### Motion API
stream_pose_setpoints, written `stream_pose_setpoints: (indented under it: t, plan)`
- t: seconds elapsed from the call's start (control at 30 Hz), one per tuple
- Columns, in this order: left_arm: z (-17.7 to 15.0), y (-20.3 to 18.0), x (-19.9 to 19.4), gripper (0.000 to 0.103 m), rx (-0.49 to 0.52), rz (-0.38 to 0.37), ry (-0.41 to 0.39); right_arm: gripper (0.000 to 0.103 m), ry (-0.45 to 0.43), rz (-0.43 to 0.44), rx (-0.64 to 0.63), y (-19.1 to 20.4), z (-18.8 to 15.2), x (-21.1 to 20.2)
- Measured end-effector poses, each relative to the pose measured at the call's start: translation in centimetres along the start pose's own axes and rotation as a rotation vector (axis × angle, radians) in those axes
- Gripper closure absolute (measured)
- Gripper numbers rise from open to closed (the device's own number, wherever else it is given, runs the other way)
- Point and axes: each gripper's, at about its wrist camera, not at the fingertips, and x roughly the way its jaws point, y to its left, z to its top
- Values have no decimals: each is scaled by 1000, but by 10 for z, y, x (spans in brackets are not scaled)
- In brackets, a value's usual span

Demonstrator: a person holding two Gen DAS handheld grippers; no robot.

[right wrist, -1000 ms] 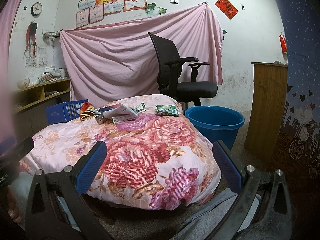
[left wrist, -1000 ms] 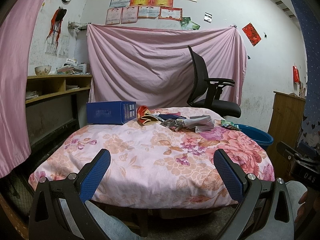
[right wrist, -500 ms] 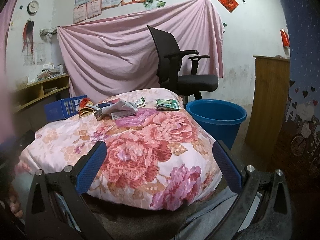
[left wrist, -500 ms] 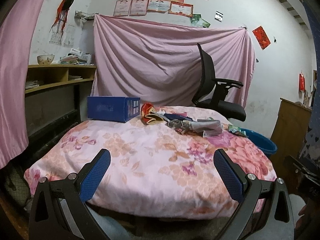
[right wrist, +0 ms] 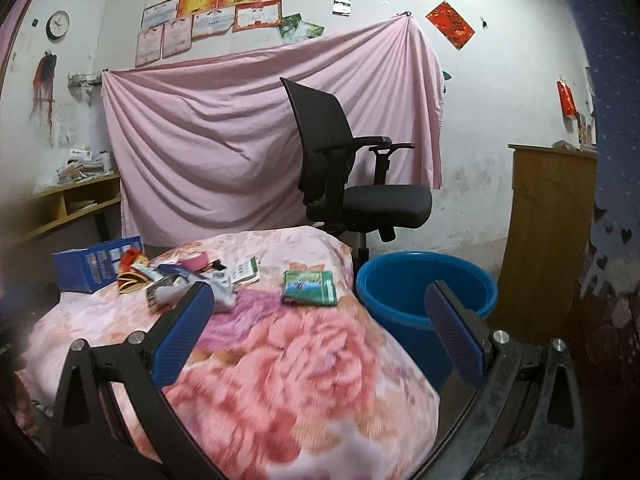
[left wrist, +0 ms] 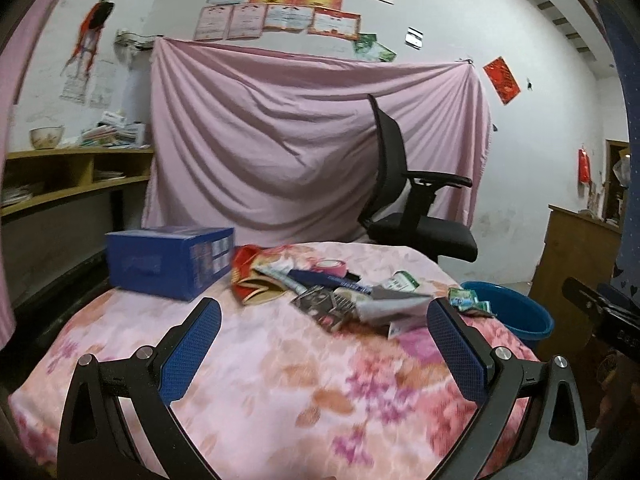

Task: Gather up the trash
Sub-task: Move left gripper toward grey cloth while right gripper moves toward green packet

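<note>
A heap of wrappers and papers (left wrist: 332, 296) lies on the far half of a table under a pink flowered cloth (left wrist: 280, 372). A red and gold packet (left wrist: 250, 280) sits at the heap's left end, and a green packet (right wrist: 310, 287) lies apart on the right side. A blue plastic tub (right wrist: 426, 280) stands on the floor beside the table's right edge. My left gripper (left wrist: 320, 352) is open above the near half of the cloth, short of the heap. My right gripper (right wrist: 316, 340) is open, its left finger close to the heap's edge, the tub past its right finger.
A blue cardboard box (left wrist: 170, 262) rests on the table's far left. A black office chair (right wrist: 352, 176) stands behind the table before a hanging pink sheet (left wrist: 312, 148). Wooden shelves (left wrist: 72, 180) run along the left wall, a wooden cabinet (right wrist: 548, 232) stands at right.
Both grippers have moved forward over the table toward the heap, which now looks larger and nearer. Their fingers have stayed spread apart throughout.
</note>
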Motion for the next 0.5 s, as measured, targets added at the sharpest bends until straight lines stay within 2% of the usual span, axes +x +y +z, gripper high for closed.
stream_pose_setpoints:
  t: [0.27, 0.5]
  plan:
    - [15, -2, 48, 2, 5, -81, 44, 0, 33, 12, -57, -5, 15, 49]
    - [16, -12, 79, 3, 29, -206, 140, 0, 135, 34, -81, -10, 24, 100]
